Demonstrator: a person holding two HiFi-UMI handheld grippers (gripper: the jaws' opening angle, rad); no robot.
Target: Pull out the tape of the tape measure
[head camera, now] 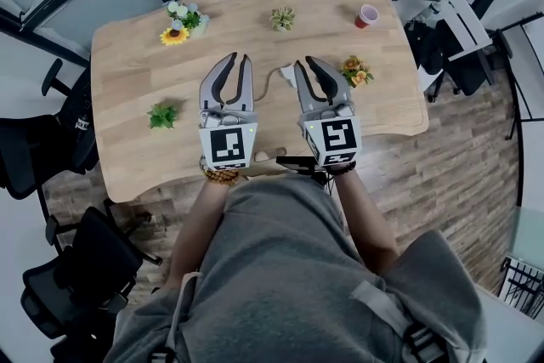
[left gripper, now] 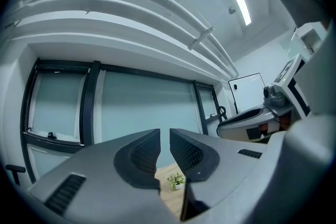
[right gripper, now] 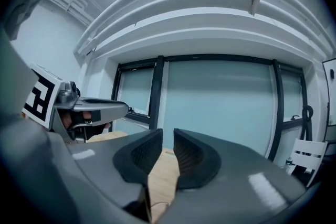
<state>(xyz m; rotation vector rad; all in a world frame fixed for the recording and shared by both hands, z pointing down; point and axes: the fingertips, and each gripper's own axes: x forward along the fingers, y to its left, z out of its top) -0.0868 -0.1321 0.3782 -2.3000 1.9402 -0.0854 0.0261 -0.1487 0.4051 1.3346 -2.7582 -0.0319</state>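
Head view: white tape measure (head camera: 287,75) lies mid-tabletop (head camera: 127,81), untouched, while left tongs (head camera: 238,60) and right tongs (head camera: 303,62), both narrowly parted and empty, hover over the tabletop's near half. Approach stage, by the look of it; next, one must steady the case, the other pinch the tape's tip.

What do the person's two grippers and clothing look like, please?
Both the left gripper and right gripper are grey, with curved, dark-padded jaws and a white cube bearing black square markers at the rear. The person wears a grey top and a beaded bracelet on the left wrist.
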